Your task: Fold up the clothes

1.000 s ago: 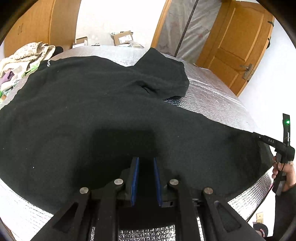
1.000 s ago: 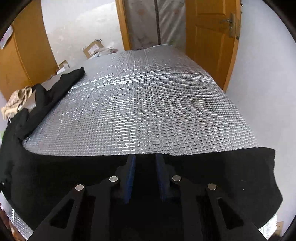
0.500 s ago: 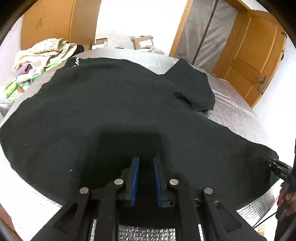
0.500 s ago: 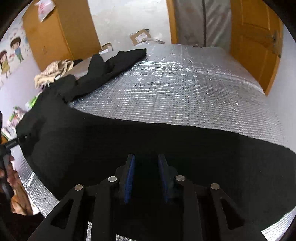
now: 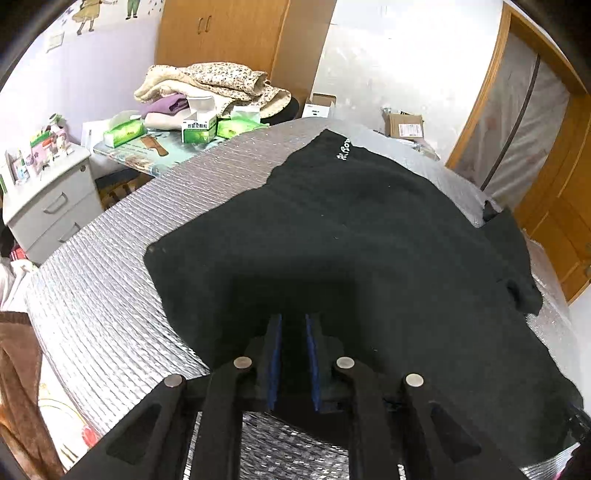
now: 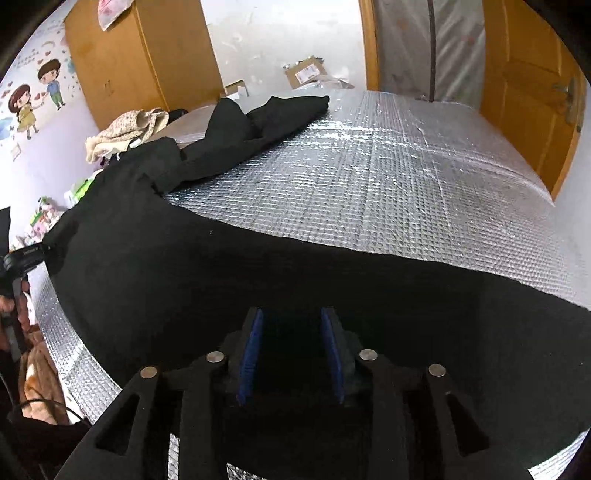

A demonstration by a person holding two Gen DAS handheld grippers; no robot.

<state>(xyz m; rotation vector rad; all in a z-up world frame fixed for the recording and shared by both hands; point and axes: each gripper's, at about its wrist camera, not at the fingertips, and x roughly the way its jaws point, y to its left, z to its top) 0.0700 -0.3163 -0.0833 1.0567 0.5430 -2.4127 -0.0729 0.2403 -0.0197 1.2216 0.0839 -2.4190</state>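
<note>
My left hand-held gripper (image 5: 293,354) sits low at the near edge of the black garment (image 5: 351,236), its blue pads (image 5: 275,363) drawn narrow with dark cloth between them; it looks pinched on the hem. My right hand-held gripper (image 6: 291,354) is over the same garment's (image 6: 192,266) near edge, its blue pads (image 6: 251,354) standing wider apart; black fabric lies in the gap, but I cannot tell whether they grip it.

The garment is spread flat over a silver quilted foil surface (image 5: 110,280), which I take for a covered bed rather than a counter. In the left view it reaches away to a far corner bearing small white lettering (image 5: 342,147). In the right view a sleeve (image 6: 258,125) trails off toward the far left, rumpled on the foil, while the right half of the foil (image 6: 406,177) lies bare.

Beyond the foil, to the left, a low table carries green tissue boxes (image 5: 199,127) and a heap of floral and purple textiles (image 5: 210,83). A grey drawer unit (image 5: 51,199) stands beside it. Farthest off are a wooden wardrobe (image 5: 221,33) and an orange door (image 6: 532,92).
</note>
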